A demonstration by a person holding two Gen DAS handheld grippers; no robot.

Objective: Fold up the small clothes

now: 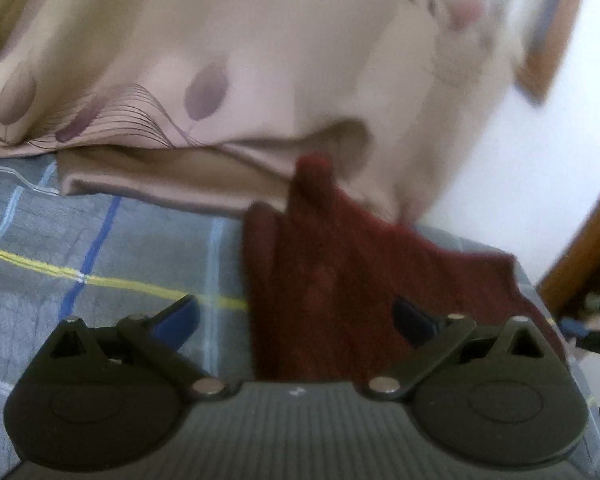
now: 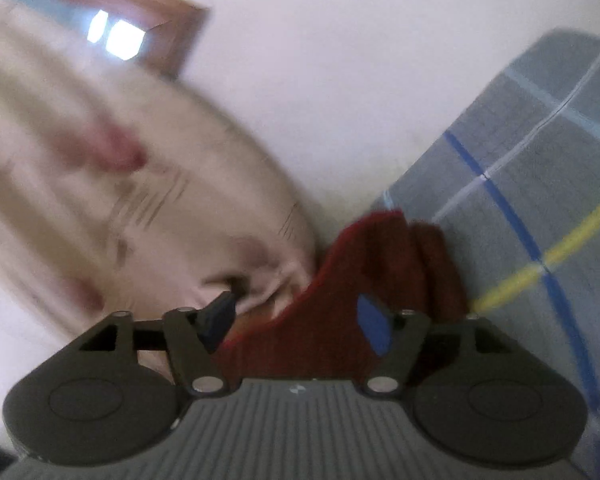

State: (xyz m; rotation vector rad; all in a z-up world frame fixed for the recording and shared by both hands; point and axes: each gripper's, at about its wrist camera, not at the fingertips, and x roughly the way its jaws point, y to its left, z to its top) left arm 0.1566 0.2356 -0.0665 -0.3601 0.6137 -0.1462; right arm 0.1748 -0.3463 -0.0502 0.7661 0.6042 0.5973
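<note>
A small dark red knitted garment (image 1: 340,260) lies crumpled on the grey checked bedsheet (image 1: 100,240), its far end against a beige cloth. My left gripper (image 1: 296,320) hovers close over its near part, jaws wide open; the blue left pad (image 1: 176,320) is over the sheet and the right pad (image 1: 414,318) over the red knit. In the right wrist view the same red garment (image 2: 380,248) runs between the fingers of my right gripper (image 2: 296,320). Those jaws stand apart and neither pad presses on the knit. The picture is blurred.
A large beige cloth with a purple flower print (image 1: 220,60) is heaped along the far side of the bed (image 2: 120,200). The bedsheet (image 2: 540,160) ends near a white wall (image 1: 540,140). A wooden frame (image 1: 548,40) and brown wooden furniture (image 1: 588,240) stand at the right.
</note>
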